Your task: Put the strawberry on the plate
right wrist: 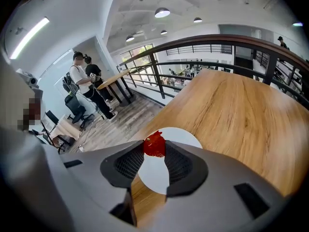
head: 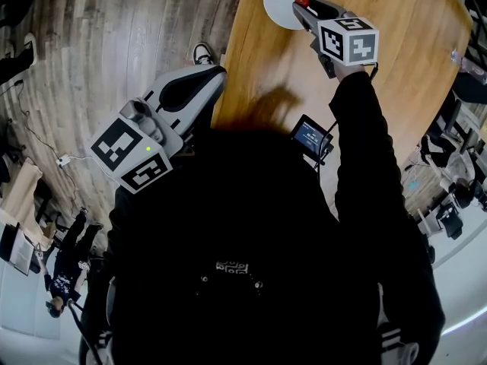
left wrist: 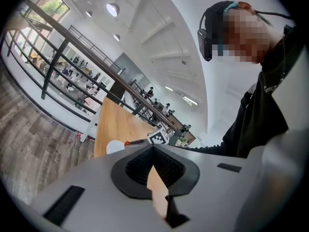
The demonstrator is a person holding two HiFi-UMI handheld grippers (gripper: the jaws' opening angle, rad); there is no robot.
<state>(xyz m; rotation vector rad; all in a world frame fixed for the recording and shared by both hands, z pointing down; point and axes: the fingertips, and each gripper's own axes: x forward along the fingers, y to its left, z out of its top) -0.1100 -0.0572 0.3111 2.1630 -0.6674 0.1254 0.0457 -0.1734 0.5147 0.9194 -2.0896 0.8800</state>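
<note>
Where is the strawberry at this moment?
In the right gripper view, the strawberry is clamped at the jaw tips of the right gripper, over the white plate.

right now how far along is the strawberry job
Done: the strawberry is picked up, pinched at the tips of the right tongs. In hand: it hangs over the white plate. Left: lower it, open the tongs and leave it on the plate.

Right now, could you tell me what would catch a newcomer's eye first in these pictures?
The red strawberry pinched in the right tool, held over the white plate on the wooden table. The left tool is shut and empty, off the table's side over the floor.
</note>
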